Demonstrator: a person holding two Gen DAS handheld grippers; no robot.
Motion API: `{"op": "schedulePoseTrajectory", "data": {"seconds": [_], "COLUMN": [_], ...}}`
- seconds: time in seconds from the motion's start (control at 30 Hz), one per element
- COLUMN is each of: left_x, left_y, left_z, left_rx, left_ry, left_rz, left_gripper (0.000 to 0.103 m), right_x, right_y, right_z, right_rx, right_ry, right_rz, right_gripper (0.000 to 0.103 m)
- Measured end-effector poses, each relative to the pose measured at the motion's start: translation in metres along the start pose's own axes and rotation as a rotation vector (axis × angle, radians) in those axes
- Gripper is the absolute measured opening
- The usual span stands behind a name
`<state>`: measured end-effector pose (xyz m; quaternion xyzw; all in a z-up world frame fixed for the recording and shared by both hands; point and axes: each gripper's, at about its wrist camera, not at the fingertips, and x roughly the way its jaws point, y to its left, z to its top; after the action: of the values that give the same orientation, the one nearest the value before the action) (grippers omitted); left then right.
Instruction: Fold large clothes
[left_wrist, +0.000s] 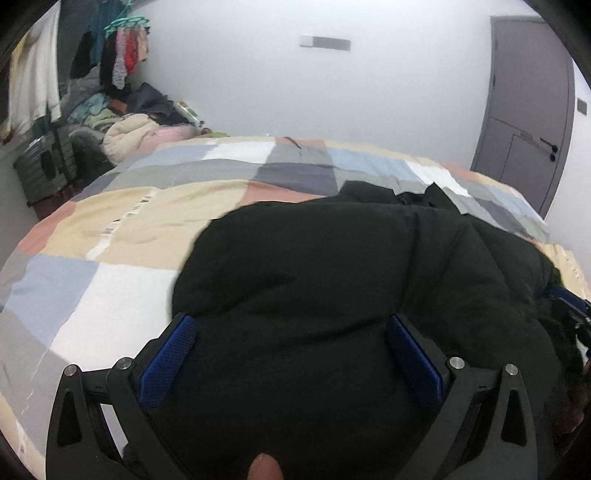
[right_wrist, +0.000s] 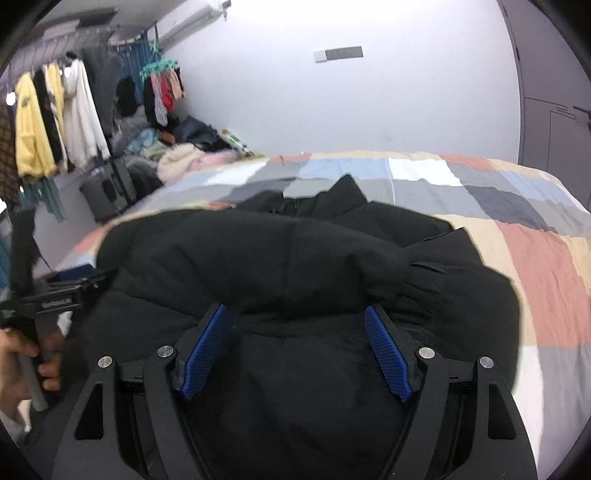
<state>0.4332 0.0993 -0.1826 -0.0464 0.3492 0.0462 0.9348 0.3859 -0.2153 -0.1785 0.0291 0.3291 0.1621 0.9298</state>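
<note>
A black padded jacket lies bunched on the bed's patchwork cover. My left gripper is over its near edge, open wide, with the puffy fabric bulging between the blue pads. In the right wrist view the jacket shows its collar at the far side and a sleeve cuff folded across the body. My right gripper is open wide over the near part, fabric between its pads. The left gripper shows at the jacket's left edge, held by a hand.
A heap of clothes lies beyond the bed's far left corner, next to a dark suitcase. Garments hang on a rack along the left wall. A grey door stands at the right. The checked cover spreads right of the jacket.
</note>
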Motion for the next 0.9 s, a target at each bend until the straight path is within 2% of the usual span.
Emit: {"op": "schedulePoseTrajectory", "data": {"seconds": [0.1,0.23,0.37,0.57,0.7,0.9], "left_x": [-0.019,-0.033,-0.025,-0.002,0.008,0.004], "left_y": [0.016,0.04,0.058,0.063,0.074,0.1], "left_z": [-0.01,-0.026,-0.043,-0.055,-0.055,-0.043], "left_rx": [0.012,0.045,0.051,0.068,0.028,-0.082], "left_ry": [0.012,0.068,0.171,0.252,0.25,0.171], "left_rz": [0.023,0.076,0.109,0.165,0.203,0.233], "left_gripper": [0.103,0.103,0.103,0.103,0.103,0.103], "right_x": [-0.028,-0.046,-0.056,-0.038,-0.029,-0.027], "right_y": [-0.007,-0.019,-0.038,-0.057,-0.057,-0.066], "right_z": [0.0,-0.008,-0.025,-0.047,-0.053,-0.046], "right_rx": [-0.015,-0.013,0.005,0.02,0.001,0.042], "right_ry": [0.005,0.053,0.125,0.246,0.257,0.182], "right_rz": [-0.035,-0.085,-0.158,-0.209,-0.259,-0.27], "right_gripper": [0.075,0.075,0.075,0.075,0.075,0.075]}}
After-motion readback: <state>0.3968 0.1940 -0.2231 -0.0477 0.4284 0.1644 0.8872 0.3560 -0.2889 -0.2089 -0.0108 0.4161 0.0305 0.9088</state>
